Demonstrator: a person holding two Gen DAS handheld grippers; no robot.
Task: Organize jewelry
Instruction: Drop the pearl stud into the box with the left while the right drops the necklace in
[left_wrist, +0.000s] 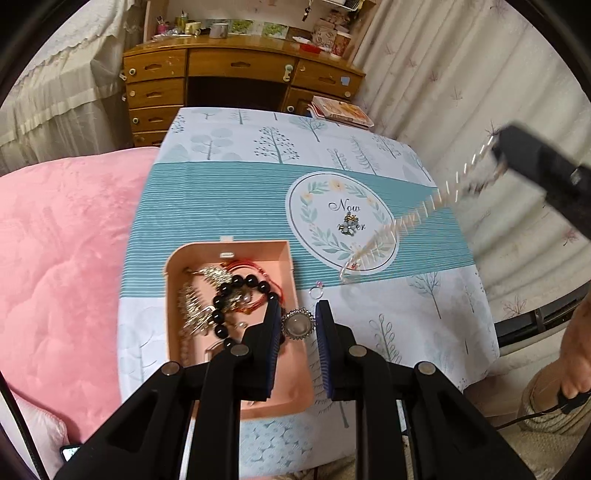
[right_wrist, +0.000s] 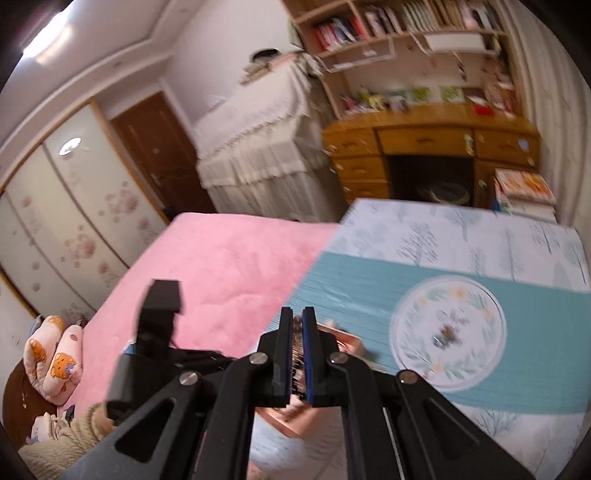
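My left gripper (left_wrist: 297, 319) is shut on a round pearl-centred brooch (left_wrist: 297, 325), held just above the right wall of an open pink jewelry box (left_wrist: 229, 254). In the box lie a black bead bracelet (left_wrist: 221, 299), red cord bracelets and gold pieces. My right gripper (left_wrist: 502, 153) is high at the upper right, shut on a clear beaded necklace (left_wrist: 413, 218). The necklace hangs slanting down to the cloth. In the right wrist view the pads of that gripper (right_wrist: 298, 325) stand nearly together with the blurred chain (right_wrist: 297, 354) between them. A small ring (left_wrist: 317, 291) and a flower piece (left_wrist: 349, 223) lie on the cloth.
The table (left_wrist: 406, 295) wears a teal-and-white tree-print cloth. A pink quilted bed (left_wrist: 66, 240) lies against its left side. Beyond it stand a wooden desk (left_wrist: 240, 74) and a stack of books (left_wrist: 343, 110), with curtains on the right. A person's hand (left_wrist: 576, 365) holds the right grip.
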